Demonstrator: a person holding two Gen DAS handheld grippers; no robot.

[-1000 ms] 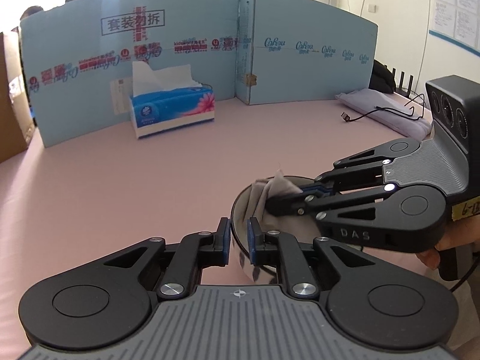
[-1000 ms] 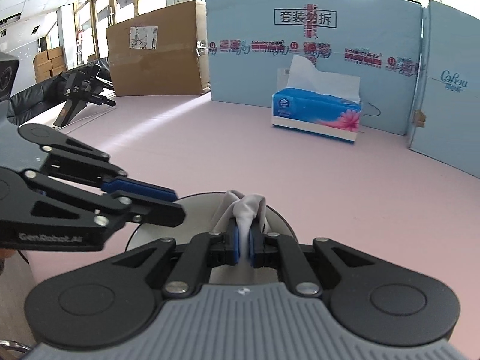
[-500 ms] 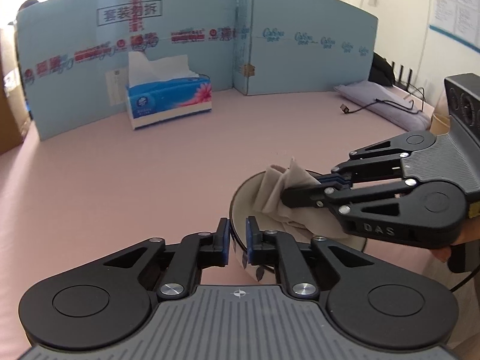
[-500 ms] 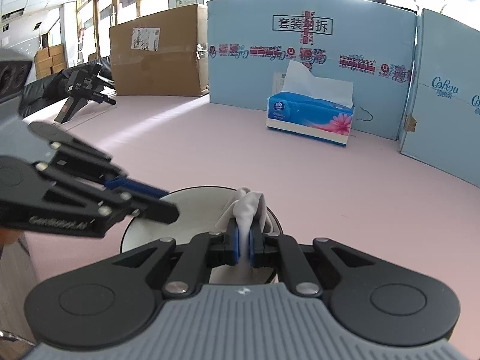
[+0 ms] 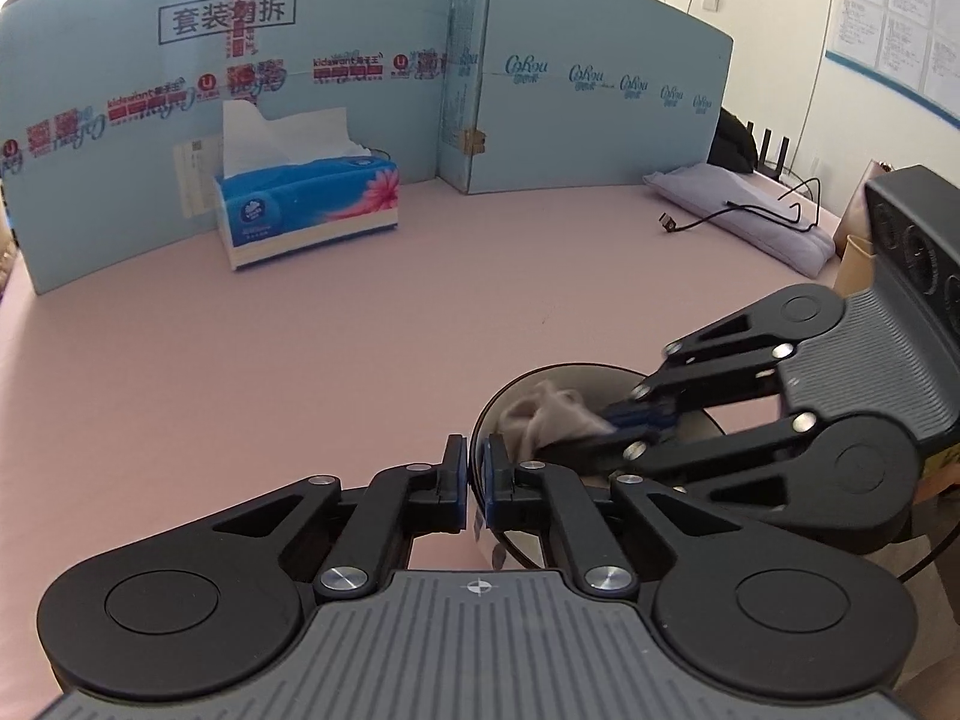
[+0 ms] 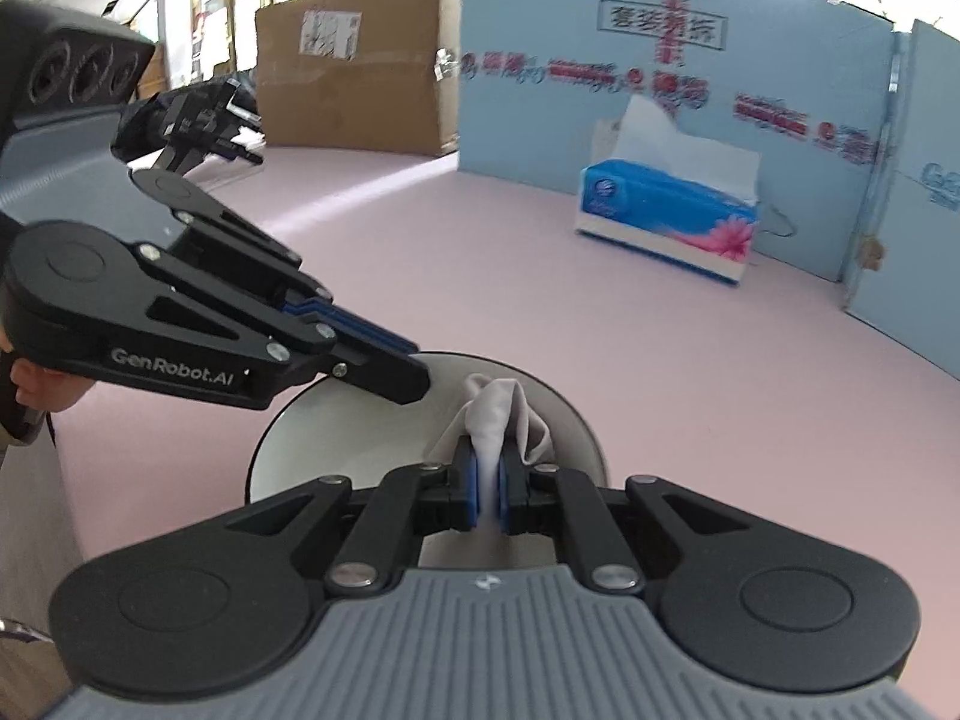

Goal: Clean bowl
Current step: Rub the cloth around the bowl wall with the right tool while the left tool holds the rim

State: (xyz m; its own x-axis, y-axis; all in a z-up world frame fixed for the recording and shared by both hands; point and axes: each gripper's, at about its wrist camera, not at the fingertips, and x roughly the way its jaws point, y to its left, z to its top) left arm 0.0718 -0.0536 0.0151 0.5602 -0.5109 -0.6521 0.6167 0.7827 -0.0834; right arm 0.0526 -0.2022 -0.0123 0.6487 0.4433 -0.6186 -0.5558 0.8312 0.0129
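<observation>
The bowl (image 5: 591, 420) sits near the bench's near edge, its rim pinched in the left gripper (image 5: 474, 480) jaws; the right gripper (image 6: 489, 474) jaws pinch the cloth (image 6: 498, 414) just inside, facing the far wall.

**Bright daylight, fisheye bend, right view soft**

Strong daylight enters from above and behind the blue cardboard screen (image 5: 360, 90); the top edge of both views blows out to white. A pale streak of light crosses the pink table (image 6: 336, 198) far left of the right gripper (image 6: 487, 483). Shadows are soft and faint. The left wrist view is sharp throughout. The right wrist view is smeared, with print on the screen and the tissue box (image 6: 666, 219) blurred. Straight edges bow toward every corner.
</observation>
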